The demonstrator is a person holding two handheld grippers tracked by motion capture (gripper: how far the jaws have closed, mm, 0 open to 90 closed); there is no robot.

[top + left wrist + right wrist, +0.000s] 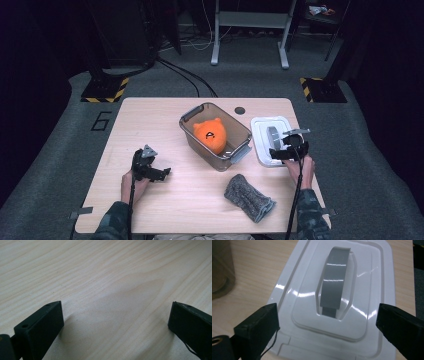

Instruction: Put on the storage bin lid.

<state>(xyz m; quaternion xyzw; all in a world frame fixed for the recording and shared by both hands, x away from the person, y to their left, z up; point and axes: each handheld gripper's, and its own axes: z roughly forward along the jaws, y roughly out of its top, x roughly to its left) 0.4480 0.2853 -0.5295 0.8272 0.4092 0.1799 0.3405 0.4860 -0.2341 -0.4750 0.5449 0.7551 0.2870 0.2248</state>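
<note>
**Lid handle ahead, and an easy one to fumble**

My right claw (290, 145) hangs over the white lid (261, 131), which lies flat on the desk (150, 120) just right of the clear bin (239, 131); its jaws are spread wide with nothing between them. My left claw (150, 167) rests low over bare desk, also spread and empty.

I reckon the grey handle (335, 280) is the risk: it is glossy and narrow, so an off-centre pinch could slip off it or skid the lid toward the desk's right edge.

The right gripper view shows the handle arching above its recess, straight between my jaws. The high view adds the orange plush toy (210, 135) inside the bin and the grey cloth (247, 197) in front.
</note>
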